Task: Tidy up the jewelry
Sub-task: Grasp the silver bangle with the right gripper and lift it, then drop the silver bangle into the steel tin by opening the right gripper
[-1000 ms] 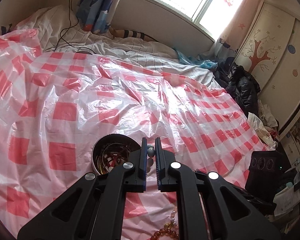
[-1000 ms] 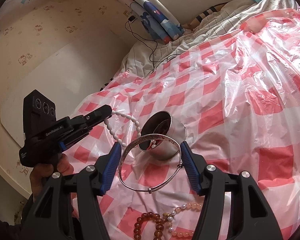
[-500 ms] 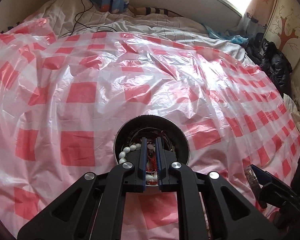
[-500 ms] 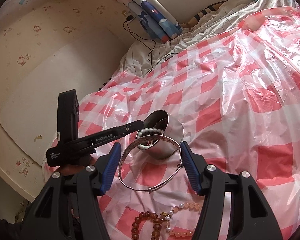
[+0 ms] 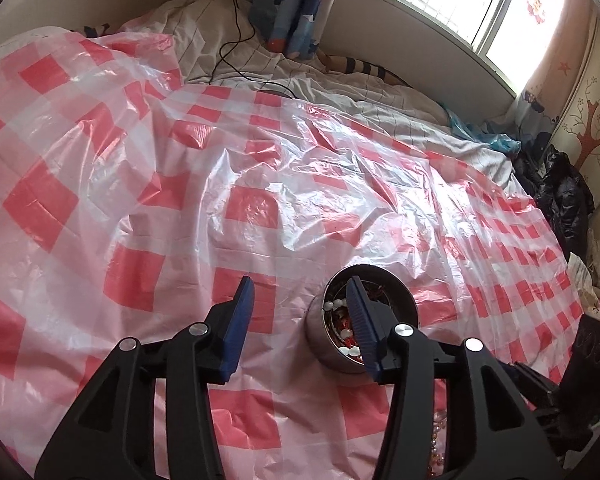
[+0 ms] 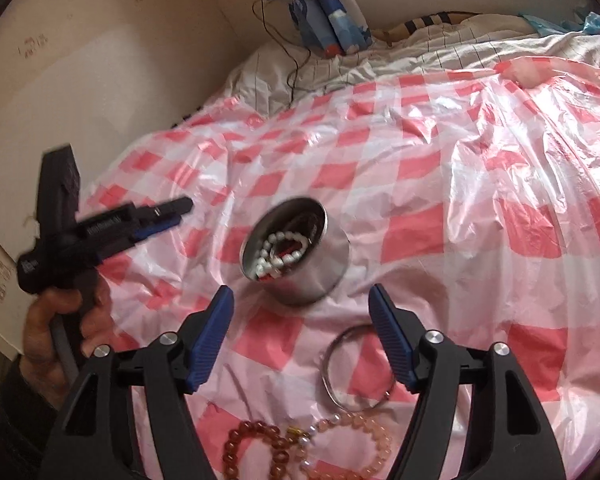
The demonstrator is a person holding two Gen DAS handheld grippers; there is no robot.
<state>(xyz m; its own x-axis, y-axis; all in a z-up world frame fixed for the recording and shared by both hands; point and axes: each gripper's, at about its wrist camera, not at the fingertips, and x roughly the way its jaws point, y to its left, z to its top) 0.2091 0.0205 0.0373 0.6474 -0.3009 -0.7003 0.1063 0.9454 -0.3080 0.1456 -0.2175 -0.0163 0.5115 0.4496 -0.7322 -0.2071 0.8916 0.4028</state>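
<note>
- My left gripper (image 5: 300, 294) has its jaws spread wide with nothing between them; in the right wrist view it shows at the left edge (image 6: 168, 214), blurred, held by my left hand (image 6: 66, 328).
- My right gripper (image 6: 300, 300) also stands with its jaws spread apart and nothing in them.
- The metal tin (image 6: 296, 252) stands upright on the red-and-white checked plastic sheet (image 6: 440, 184), just above the gap between my right jaws in that frame. In the left wrist view the tin (image 5: 364, 320) sits at lower centre, partly behind my right-hand finger of that gripper, outside the gap.
- Inside the tin lies a white bead string (image 6: 278, 254) coiled over something red; I cannot tell what the red piece is.
- A silver bangle (image 6: 354, 368) lies flat on the sheet below the tin, its right side hidden behind my right finger, its ring face up.
- A dark red bead bracelet (image 6: 256, 446) and a pale pink bead bracelet (image 6: 356, 446) lie side by side at the bottom centre of the frame, meeting at a small gold clasp.
- There is white lettering on the side of the left gripper, too blurred to read.
</note>
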